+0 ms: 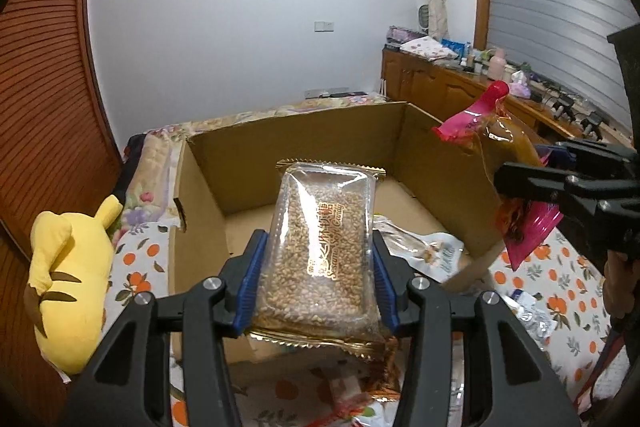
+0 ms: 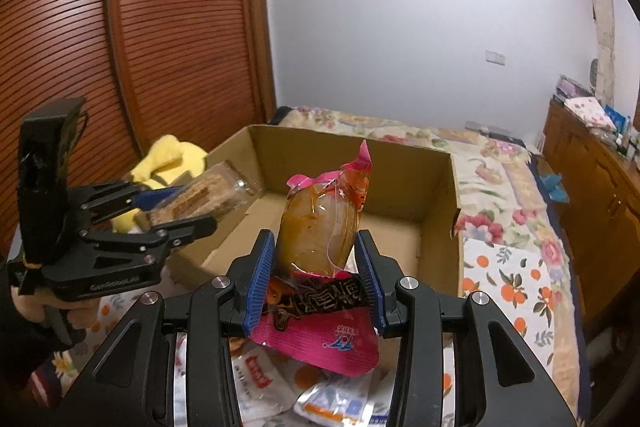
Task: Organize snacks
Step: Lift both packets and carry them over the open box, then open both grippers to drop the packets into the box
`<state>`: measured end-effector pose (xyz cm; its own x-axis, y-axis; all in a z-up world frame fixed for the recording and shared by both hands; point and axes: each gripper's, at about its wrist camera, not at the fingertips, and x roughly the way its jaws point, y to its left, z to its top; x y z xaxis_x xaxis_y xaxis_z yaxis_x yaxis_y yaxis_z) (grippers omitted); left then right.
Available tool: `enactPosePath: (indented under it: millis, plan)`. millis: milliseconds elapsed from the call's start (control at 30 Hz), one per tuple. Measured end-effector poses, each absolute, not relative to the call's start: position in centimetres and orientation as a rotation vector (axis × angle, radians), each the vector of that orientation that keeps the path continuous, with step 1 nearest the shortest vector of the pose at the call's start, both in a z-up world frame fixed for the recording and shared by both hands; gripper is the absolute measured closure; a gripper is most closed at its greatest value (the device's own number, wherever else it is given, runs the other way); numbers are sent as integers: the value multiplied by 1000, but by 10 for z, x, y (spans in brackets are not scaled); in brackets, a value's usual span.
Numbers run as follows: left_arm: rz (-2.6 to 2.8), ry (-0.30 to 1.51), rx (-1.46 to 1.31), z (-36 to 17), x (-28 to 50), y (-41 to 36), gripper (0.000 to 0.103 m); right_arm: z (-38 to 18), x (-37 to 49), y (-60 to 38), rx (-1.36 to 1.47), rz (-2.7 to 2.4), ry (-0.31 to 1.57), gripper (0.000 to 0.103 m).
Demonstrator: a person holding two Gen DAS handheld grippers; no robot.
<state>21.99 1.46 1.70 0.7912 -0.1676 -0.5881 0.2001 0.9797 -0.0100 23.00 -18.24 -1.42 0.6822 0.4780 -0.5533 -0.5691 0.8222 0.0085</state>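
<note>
Two tools were loaded, each clamped on one snack. Left tool (image 1: 318, 283): blue pads pressed on both long sides of the sesame candy pack (image 1: 320, 251), a clear tray of brown seeds with gold-edged wrapping, held above the near wall of the cardboard box (image 1: 296, 135). Right tool (image 2: 316, 279): pads closed on the pink-ended pouch (image 2: 320, 227) with amber contents, upright, held in front of the open box and above loose packets (image 2: 336, 399) on the bed. One white snack packet (image 1: 432, 251) lay inside the box on its floor. Box sat on the orange-print bedspread (image 1: 560, 291). Yellow plush toy (image 1: 68, 279) lay beside the box's left wall. Wooden cabinets (image 1: 440, 83) stood along the far right wall.
</note>
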Motion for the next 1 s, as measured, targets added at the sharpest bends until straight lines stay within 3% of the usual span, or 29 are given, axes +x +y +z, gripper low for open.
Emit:
enactPosePath:
  millis: [467,800,1000]
  plan:
    - [-144,621,82,18,234,25,49,-33,277,-158,-182,558,651,62]
    - [-141,590,71,31,228,33,30,-55,285,-142,-224,539,709,61]
    - [-162,591,39,30,226,37,28,-59,288,-144,-219,532,726,60]
